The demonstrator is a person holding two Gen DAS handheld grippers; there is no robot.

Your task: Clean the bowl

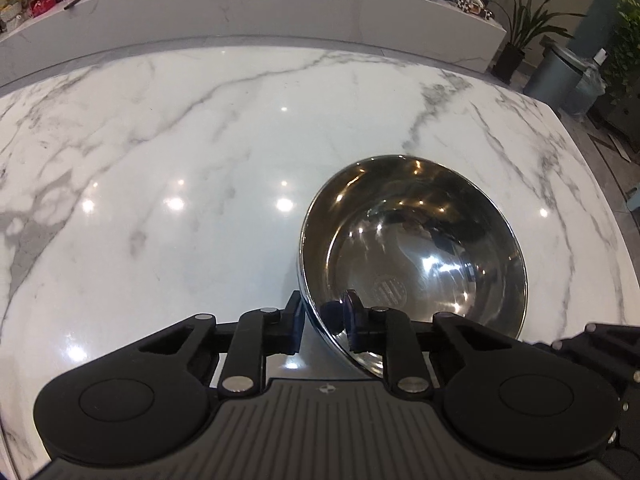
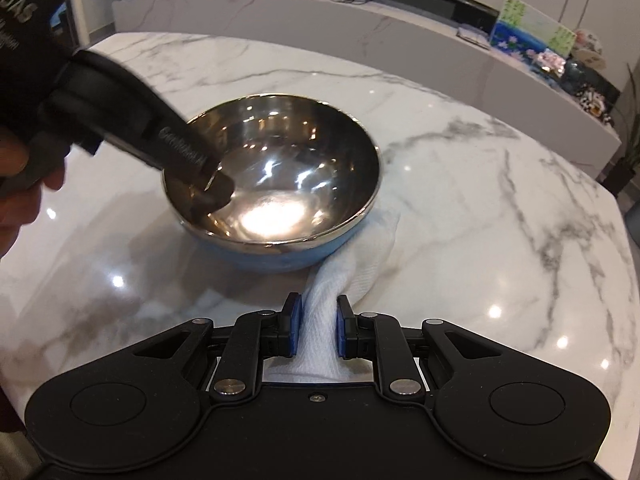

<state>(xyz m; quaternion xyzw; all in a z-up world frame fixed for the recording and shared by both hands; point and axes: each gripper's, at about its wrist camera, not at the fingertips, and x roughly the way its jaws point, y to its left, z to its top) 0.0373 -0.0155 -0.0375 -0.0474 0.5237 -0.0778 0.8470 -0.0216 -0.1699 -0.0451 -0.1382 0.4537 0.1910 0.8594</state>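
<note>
- While the round steel bowl with a blue outside (image 2: 276, 184) sits on the white marble table (image 2: 480, 200), the left gripper (image 1: 322, 320) clamps its near rim; nothing lies inside
- right gripper (image 2: 316, 326) pinches a white cloth (image 2: 320, 304) touching the bowl's base

Bowl (image 2: 276, 184): on the counter (image 2: 480, 208), tilted.
Cloth (image 2: 344, 264): tucked beneath the bowl's near right side.
Left hand-held gripper (image 1: 322, 322): straddling the bowl's rim.
Right hand-held gripper (image 2: 316, 328): clamping the cloth.
</note>
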